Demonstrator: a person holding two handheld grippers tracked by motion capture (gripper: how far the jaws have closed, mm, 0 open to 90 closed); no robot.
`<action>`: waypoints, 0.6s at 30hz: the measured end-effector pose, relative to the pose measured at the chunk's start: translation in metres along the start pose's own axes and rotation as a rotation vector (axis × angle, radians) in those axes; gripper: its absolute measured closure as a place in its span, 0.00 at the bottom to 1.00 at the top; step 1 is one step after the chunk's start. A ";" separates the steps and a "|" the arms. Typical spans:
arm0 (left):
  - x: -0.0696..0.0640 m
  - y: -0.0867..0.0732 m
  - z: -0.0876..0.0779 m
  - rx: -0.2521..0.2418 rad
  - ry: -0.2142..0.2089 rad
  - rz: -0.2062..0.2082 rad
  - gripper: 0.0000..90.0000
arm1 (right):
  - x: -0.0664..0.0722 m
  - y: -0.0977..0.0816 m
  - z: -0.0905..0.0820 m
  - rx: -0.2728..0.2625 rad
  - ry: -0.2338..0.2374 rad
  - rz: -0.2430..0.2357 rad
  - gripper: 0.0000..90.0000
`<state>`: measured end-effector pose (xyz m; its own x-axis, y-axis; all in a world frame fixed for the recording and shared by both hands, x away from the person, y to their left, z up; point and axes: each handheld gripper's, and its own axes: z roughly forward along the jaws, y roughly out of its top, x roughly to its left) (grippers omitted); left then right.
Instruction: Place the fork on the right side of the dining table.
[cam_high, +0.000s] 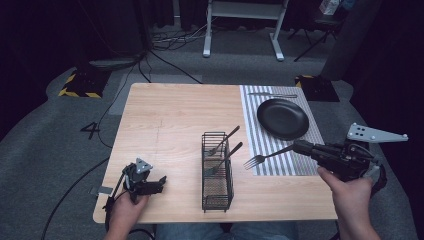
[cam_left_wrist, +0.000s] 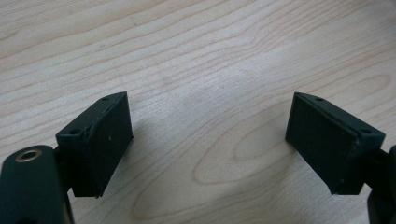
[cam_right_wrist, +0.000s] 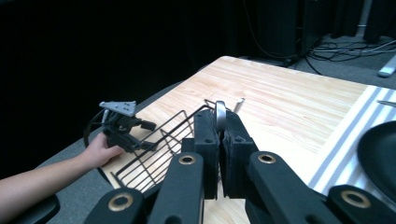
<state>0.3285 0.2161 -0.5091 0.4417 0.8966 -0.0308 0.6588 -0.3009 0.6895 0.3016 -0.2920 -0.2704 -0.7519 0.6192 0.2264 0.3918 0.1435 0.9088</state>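
The left tongs (cam_high: 161, 184) are resting wide open and empty at the desk's (cam_high: 170, 120) near corner. The right tongs (cam_high: 296, 147) are clamping a silver fork (cam_high: 265, 157) by its handle — tines pointing leftward toward the wire basket (cam_high: 217, 172), between both tongs — over the striped mat (cam_high: 260, 135), the black plate (cam_high: 283, 118) just beyond.

Both grippers are matte black. The left gripper (cam_left_wrist: 208, 140) ends in two flat rectangular pads (cam_left_wrist: 100, 144) with small screw holes at their outer edges. Behind the jaws of the right gripper (cam_right_wrist: 219, 140), brass-ringed pivots stud black link arms. Each gripper carries a grey three-cornered plate (cam_high: 376, 134) and trails a black cable (cam_high: 112, 195)
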 end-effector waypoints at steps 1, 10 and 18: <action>0.000 0.000 0.000 0.000 0.000 0.000 0.16 | -0.002 0.000 -0.001 -0.001 -0.007 0.001 0.96; 0.000 0.000 0.000 -0.001 0.000 0.001 0.16 | -0.022 0.002 -0.003 -0.009 -0.070 0.028 0.96; 0.000 0.000 0.000 -0.001 0.000 0.001 0.16 | -0.054 -0.002 0.005 0.013 -0.153 0.067 0.96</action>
<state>0.3286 0.2161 -0.5092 0.4420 0.8965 -0.0301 0.6581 -0.3012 0.6900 0.3439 -0.3219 -0.2861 -0.6351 0.7376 0.2295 0.4461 0.1076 0.8885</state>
